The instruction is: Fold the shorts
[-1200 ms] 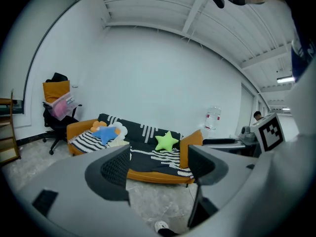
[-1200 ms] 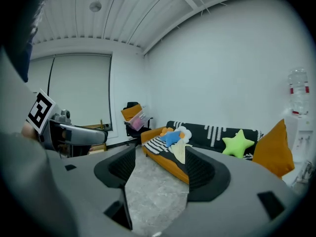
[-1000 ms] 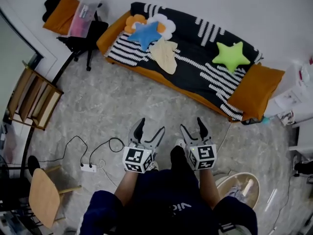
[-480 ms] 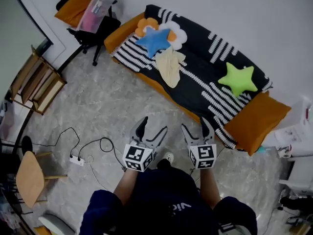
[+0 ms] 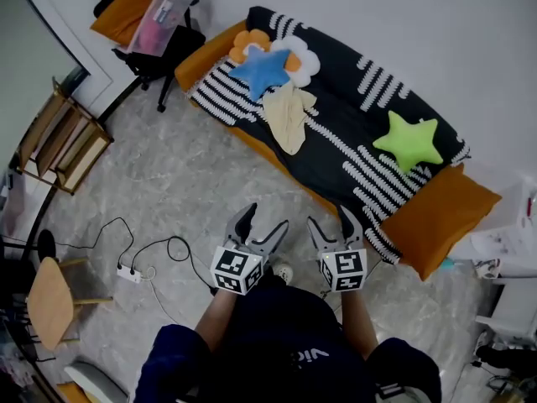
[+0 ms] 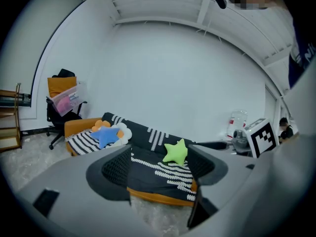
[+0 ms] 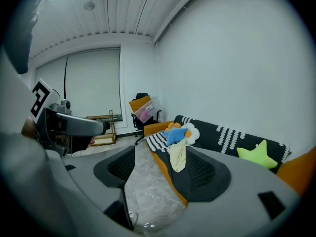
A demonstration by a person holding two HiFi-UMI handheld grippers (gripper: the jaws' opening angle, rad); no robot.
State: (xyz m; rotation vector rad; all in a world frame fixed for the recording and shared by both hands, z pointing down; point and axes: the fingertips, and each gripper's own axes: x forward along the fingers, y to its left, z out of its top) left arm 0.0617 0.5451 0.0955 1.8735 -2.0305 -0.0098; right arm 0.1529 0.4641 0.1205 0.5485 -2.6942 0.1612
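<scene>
While L gripper and R gripper jaws gape empty, cream shorts (prob.) on sofa, well ahead.

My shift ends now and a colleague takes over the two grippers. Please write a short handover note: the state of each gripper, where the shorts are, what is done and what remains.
Grippers: the left gripper is open with nothing between its jaws, held over the floor in front of the person. The right gripper is also open and empty, beside it.
Things: the cream shorts lie loose and not folded on the sofa, next to the blue star pillow. Neither gripper touches them.
Done: no part of the fold.
Left: step up to the sofa, take the shorts, fold them.
</scene>
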